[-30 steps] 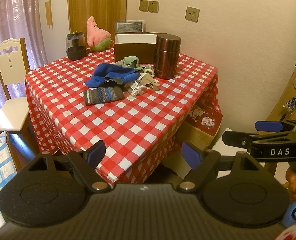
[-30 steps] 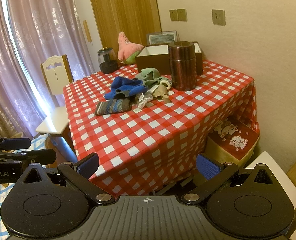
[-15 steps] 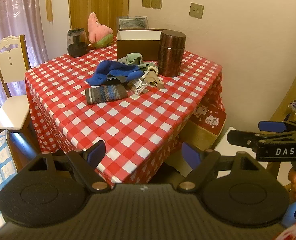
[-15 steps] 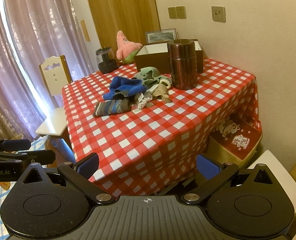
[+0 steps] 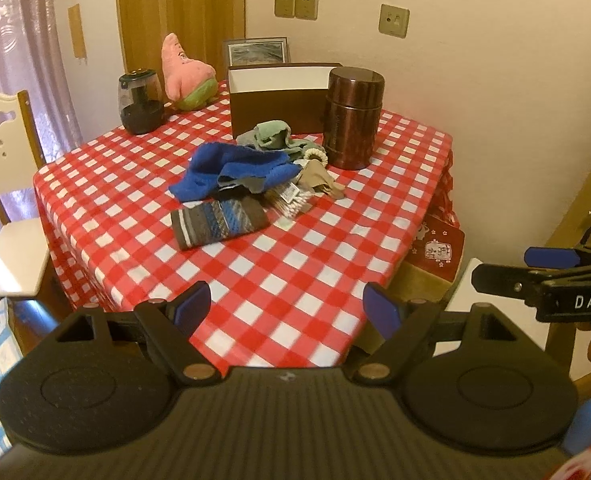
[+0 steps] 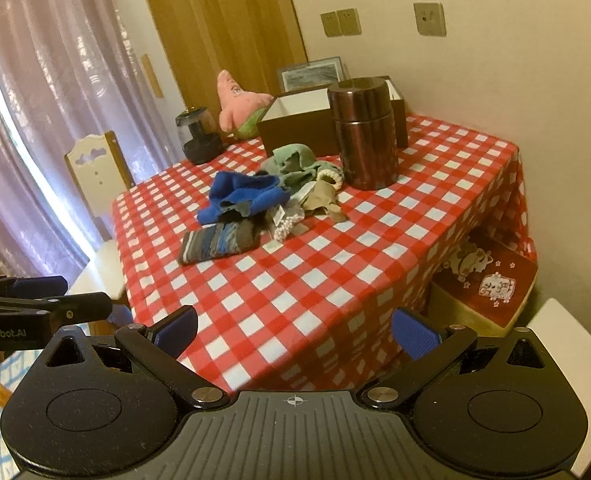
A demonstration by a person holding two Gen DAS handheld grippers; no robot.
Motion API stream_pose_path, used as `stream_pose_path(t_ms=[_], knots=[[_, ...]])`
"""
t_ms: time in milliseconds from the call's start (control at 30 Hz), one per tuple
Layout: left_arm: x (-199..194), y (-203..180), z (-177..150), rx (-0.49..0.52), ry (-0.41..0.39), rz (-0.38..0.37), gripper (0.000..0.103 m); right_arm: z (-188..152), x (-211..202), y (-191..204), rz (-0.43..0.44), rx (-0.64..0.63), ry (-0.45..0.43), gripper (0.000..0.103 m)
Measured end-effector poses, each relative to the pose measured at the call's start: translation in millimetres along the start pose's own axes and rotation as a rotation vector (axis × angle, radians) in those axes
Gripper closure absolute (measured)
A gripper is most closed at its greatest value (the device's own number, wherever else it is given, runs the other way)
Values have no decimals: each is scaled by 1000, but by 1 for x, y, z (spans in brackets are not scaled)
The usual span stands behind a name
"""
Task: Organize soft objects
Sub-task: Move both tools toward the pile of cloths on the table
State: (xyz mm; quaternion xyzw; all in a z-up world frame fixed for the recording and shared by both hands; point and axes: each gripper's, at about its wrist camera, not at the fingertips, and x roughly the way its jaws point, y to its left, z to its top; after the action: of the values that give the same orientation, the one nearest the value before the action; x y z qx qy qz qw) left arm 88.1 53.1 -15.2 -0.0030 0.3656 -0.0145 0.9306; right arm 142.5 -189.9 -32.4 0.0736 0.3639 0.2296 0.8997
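Currently both grippers, left gripper and right gripper, hover with fingers spread, empty, off the table's near edge. Mid-table, limp socks and cloths look light; pinch a fold.

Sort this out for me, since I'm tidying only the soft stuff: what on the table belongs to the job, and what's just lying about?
For the job: blue cloth, striped sock, green cloth, pink plush, open box.

Lying about: brown canister, dark jar, picture frame.
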Motion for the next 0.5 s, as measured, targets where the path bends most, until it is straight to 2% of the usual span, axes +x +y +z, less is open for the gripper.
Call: stream_pose_path(t_ms=[233,500], knots=[[25,31,17,19,-2,-14,24,15,30,7,7,29,6,2],[50,54,24,16,16,-12,25,22,58,10,12,32,53,13]])
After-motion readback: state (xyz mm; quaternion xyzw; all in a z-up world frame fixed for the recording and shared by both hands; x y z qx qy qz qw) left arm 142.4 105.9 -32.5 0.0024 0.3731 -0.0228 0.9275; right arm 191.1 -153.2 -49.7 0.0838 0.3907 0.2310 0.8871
